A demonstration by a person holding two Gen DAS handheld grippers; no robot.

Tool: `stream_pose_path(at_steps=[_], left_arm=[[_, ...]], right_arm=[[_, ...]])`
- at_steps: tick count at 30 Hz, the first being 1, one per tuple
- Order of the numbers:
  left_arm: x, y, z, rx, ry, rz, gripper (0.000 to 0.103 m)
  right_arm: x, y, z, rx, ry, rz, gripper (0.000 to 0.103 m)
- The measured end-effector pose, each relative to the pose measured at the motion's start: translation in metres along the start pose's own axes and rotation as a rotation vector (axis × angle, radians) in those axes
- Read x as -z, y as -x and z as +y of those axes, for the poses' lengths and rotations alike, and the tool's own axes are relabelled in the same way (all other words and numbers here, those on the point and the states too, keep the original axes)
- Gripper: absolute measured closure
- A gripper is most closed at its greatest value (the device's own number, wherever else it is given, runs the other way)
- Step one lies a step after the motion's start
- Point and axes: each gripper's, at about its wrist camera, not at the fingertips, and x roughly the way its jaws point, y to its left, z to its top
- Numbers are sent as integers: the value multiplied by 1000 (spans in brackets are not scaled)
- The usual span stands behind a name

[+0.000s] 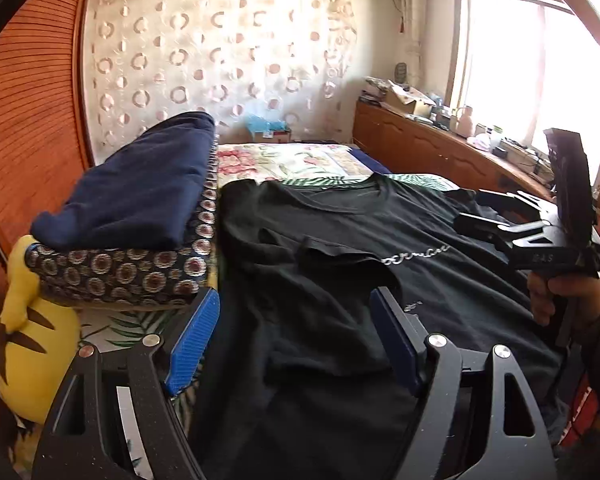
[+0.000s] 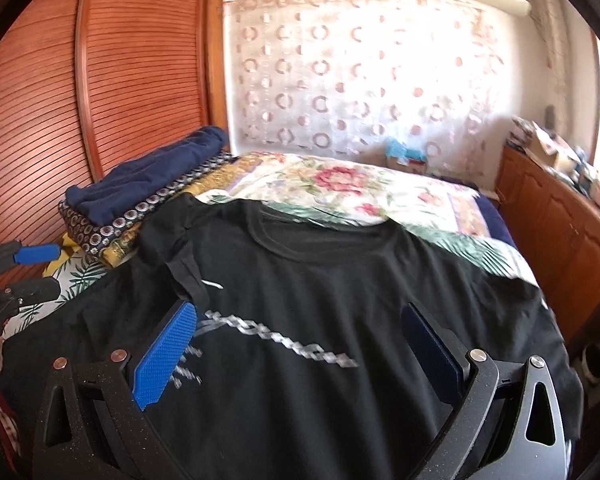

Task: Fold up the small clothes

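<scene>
So here's where I'm at. Along the left edge of the bed [image 2: 380,192] there's a yellow plush [image 1: 24,344] wedged against the wardrobe [image 1: 28,120], then a patterned cushion [image 1: 140,276] with a navy bundle [image 1: 140,196] folded on top. My guess is that's the done pile, parked there so it stays clear of the working area.

The left tool [image 1: 296,340] is spread wide with nothing in it, and it hangs over the left side of the black tee [image 1: 340,300]. The left sleeve [image 1: 300,252] is flipped inward across the chest, so that side looks part folded. I'd say the tool sits here because the next grab is along that left edge.

The tee itself lies face up in the middle of the bed, collar [image 2: 320,236] toward the far end and hem toward me, print [image 2: 280,340] showing. It's spread flat, which makes sense: the folds come out straight that way.

The right tool [image 2: 300,352] is wide open too and holds nothing, over the chest near the print. From the left camera I can see it out by the tee's right side. The right sleeve [image 2: 512,288] lies toward the right edge of the bed, not yet folded in as far as I can tell. Past that edge is a cabinet [image 2: 560,232] covered in clutter.
</scene>
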Motion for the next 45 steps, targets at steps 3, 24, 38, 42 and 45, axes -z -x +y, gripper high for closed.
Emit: stream_pose_path(at_steps=[3, 24, 38, 42, 45], left_arm=[[1, 2, 6, -20, 24, -5, 25], [16, 9, 18, -83, 65, -3, 25], [9, -2, 9, -85, 51, 5, 25], [8, -7, 4, -81, 38, 13, 25], [9, -17, 1, -86, 31, 40, 25]], right_arm=[[-9, -19, 7, -41, 28, 15, 3], [-48, -159, 47, -140, 202, 303, 49], [-51, -136, -52, -32, 30, 244, 50], [-36, -109, -68, -46, 18, 210, 49], [-19, -91, -79, -48, 12, 207, 50]])
